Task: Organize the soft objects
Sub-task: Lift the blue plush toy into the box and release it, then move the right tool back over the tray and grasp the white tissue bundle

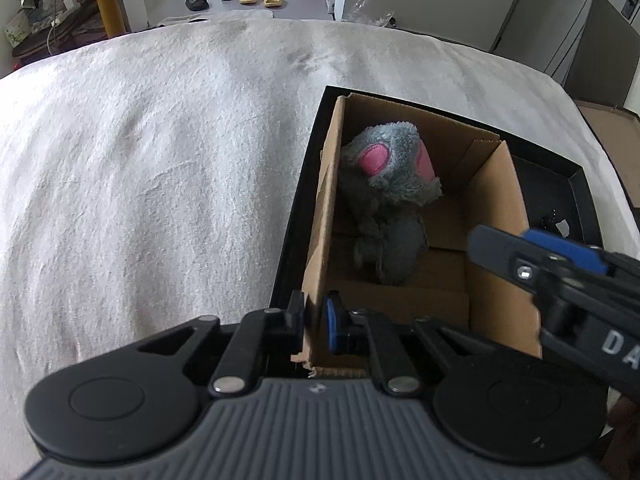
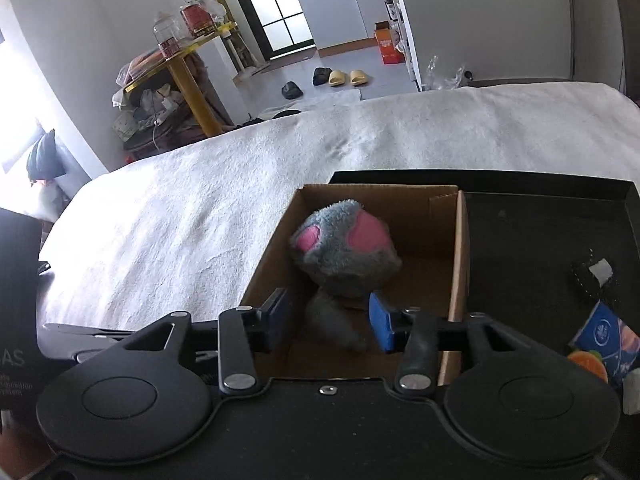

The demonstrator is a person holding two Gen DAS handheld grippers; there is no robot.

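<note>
- White fleecy bed cover (image 1: 160, 160) carries the work, with a tiled floor, slippers (image 2: 344, 77) and a cluttered yellow shelf (image 2: 188, 76) far behind.
- Nearest in the left wrist view, the left tool (image 1: 316, 326) is clamped on the near edge of the cardboard box (image 1: 324, 216), pinching its left wall between both pads.
- Nearest in the right wrist view, the right tool (image 2: 332, 316) hangs over the box with jaws parted; the plush's dark lower body lies between the pads, which do not appear to press it.
- Farther in, the grey plush toy (image 2: 344, 248) with 2 pink ear patches rests inside the box, leaning toward the left wall.
- Around the box sits a black tray (image 2: 540, 240), holding small odds and ends at its right.
- Judgement: this 1 toy looks stowed; no other soft things show on the bed, so little seems left beyond withdrawing the right tool and freeing the box.
</note>
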